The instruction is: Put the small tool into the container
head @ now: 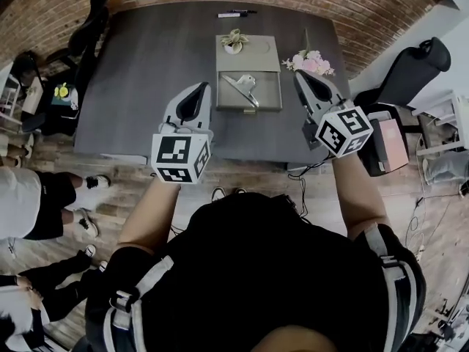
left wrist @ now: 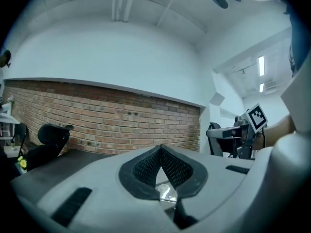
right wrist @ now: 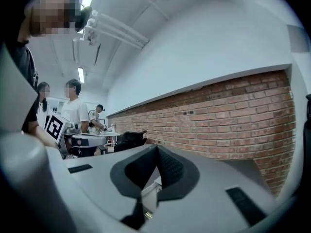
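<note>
Supporting surface (head: 146, 79): dark top carrying the container (head: 260, 57) at its middle.
Container: shallow olive box lying open, rigid-walled; a small potted plant (head: 234, 42) stands on its far half.
Left claw (head: 199, 92): clenched, tips meeting, nothing gripped; raised clear of the container.
Right claw (head: 304, 79): likewise clenched and empty, raised to the container's right.
Small tool (head: 242, 86): bright metal, lying inside the container's near half; probably stiff, light and slippery; best pinched across its narrow shank.
</note>
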`<state>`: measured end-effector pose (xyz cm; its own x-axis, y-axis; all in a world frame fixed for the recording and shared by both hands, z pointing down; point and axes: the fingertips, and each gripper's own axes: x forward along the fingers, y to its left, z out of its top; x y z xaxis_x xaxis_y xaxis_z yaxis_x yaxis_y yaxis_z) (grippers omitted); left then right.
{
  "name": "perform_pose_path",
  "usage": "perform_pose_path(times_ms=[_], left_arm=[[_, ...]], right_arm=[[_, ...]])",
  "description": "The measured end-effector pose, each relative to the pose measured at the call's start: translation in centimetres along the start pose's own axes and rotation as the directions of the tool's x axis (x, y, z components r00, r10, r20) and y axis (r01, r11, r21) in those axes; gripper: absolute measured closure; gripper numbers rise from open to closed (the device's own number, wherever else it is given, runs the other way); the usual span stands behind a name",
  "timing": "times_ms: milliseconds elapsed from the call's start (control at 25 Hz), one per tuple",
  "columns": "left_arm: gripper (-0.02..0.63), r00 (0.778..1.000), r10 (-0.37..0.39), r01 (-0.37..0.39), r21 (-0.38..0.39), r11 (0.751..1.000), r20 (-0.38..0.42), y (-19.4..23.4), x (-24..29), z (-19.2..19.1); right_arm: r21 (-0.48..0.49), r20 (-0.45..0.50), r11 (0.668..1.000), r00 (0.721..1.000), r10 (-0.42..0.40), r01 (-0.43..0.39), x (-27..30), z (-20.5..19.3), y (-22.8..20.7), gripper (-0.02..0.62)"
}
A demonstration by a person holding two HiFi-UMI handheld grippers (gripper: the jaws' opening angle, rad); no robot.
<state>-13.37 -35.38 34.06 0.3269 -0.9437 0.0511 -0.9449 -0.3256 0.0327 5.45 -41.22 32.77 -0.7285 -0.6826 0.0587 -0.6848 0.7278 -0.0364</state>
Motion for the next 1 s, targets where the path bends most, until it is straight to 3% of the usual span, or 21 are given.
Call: perform_pose_path(times_ms=[400,1000], left_arm=[[0.598,0.998,-0.054,0.053,0.038,0.998,0.025,-3.1,0.8,2.2],[0.598,0.994,-0.097,0.094,0.063,0.994,0.045,-4.7,1.3,3.4]], right_arm=[[-0.072,0.114,0.997,0.993,0.000,0.009,-3.6,3.1,1.5,0.598],[-0.138,0.156,0.988,0.986,-0.052,0.074,-4.6,4.6,1.4,0.600]])
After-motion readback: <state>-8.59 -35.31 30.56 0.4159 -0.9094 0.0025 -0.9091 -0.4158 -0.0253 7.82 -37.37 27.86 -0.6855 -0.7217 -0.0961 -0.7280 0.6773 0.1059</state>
